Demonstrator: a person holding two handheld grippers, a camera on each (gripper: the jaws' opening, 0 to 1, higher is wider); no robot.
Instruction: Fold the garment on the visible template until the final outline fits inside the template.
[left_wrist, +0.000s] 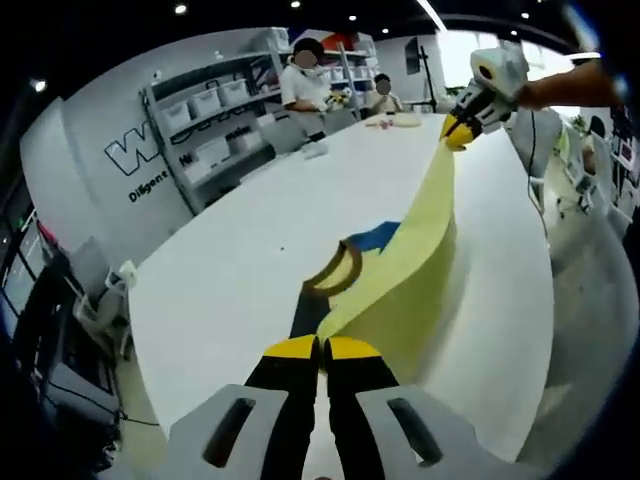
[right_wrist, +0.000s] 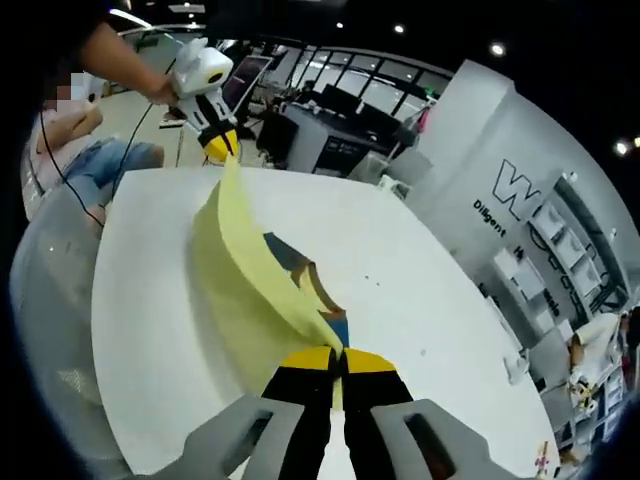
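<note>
Both tongs, left (left_wrist: 321, 347) and right (right_wrist: 340, 358), are clamping opposite ends of the yellow garment (left_wrist: 415, 270), stretching its long axis between them, lower edge draping onto the white bench (left_wrist: 240, 250).

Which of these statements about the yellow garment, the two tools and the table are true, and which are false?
1. Both tools are shut on the yellow garment. True: the left tool and the right tool each pinch an edge.
2. The garment lies flat on the table. False: it is lifted and stretched between the tools above the white table.
3. The table is black. False: it is white.
4. The garment has a blue and brown part. True.
5. Shelves with bins stand beyond the table. True.
</note>
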